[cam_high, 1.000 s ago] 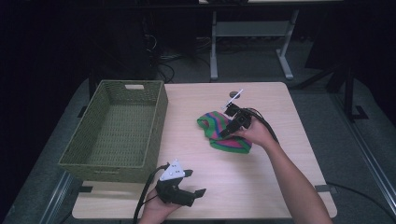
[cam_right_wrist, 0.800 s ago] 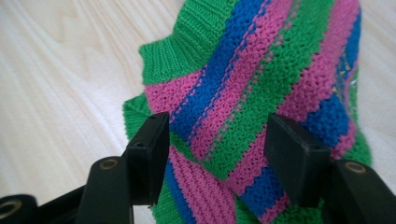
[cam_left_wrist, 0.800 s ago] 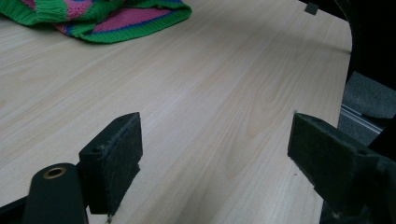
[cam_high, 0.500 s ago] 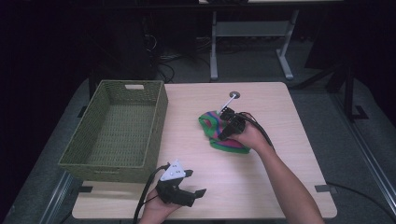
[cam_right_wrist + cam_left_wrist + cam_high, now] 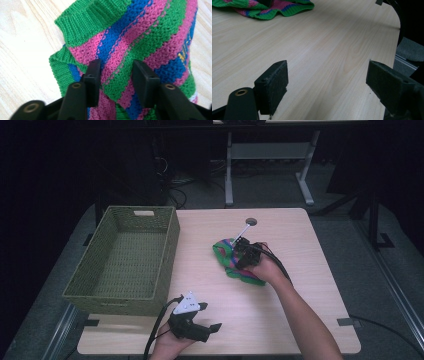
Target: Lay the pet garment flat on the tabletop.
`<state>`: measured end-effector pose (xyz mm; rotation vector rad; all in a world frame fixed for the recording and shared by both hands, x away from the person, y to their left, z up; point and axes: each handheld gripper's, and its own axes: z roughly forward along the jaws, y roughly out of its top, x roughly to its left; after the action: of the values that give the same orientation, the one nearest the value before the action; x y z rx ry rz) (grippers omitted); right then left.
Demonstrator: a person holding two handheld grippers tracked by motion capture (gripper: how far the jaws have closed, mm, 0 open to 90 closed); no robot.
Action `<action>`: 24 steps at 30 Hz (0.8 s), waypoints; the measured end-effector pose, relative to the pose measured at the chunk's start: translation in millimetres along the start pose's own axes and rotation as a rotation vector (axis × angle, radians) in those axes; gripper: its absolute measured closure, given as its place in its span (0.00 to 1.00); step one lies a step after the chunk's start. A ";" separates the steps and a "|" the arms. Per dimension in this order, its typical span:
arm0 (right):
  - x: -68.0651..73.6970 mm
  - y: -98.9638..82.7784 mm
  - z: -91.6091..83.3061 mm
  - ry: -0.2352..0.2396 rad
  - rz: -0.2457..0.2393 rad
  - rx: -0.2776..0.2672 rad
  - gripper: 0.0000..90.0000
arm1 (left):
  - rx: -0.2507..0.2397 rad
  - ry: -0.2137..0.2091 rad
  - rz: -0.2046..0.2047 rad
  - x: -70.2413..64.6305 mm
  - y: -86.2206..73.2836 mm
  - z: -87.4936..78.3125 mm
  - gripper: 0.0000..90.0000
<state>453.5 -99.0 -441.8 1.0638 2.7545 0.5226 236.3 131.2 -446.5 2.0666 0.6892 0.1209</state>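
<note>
Wicker basket [image 5: 125, 257] sits empty at 9 o'clock, likely the drop target; striped knit sweater [image 5: 235, 262] bunched at table centre; right gripper [image 5: 115, 75] jaws just closing, pinching a fold, grip probably seated; left gripper [image 5: 192, 322] spread, idle at 6 o'clock

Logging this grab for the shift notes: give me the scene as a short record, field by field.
work in hand: gripping the striped knit garment on the wooden table
right hand-held gripper: down on the garment, a fold of knit bunched between the jaws, which have just been closing; pads press the fold
left hand-held gripper: jaws wide open, nothing between them, low at the table's near edge
garment colours: green, pink, blue stripes
basket: green woven, on the table's left side, nothing in it
garment and basket: apart
</note>
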 end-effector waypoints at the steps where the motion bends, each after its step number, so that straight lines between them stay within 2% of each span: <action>1: -0.1 0.2 -0.1 -0.003 -0.001 0.001 0.71 | -0.002 0.000 -0.002 0.1 -0.1 -0.1 0.20; 8: -1.4 0.0 -0.6 -0.015 -0.006 -0.003 0.80 | -0.004 0.005 -0.004 1.5 -0.1 -1.6 0.20; 10: -2.3 -0.5 -0.9 -0.016 -0.021 -0.007 0.81 | -0.004 0.005 -0.006 1.5 -0.2 -1.4 0.20; 15: -6.0 -1.0 -3.5 0.011 -0.013 -0.017 0.83 | -0.009 0.007 -0.012 2.6 -0.6 -2.5 0.20; 24: -9.6 -6.1 -26.0 0.045 -0.006 -0.074 0.83 | -0.013 0.015 -0.012 2.7 -0.7 -2.3 0.20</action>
<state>450.2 -116.7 -419.8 1.0398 2.7518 0.6499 237.5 134.7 -446.3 2.0509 0.7085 0.1336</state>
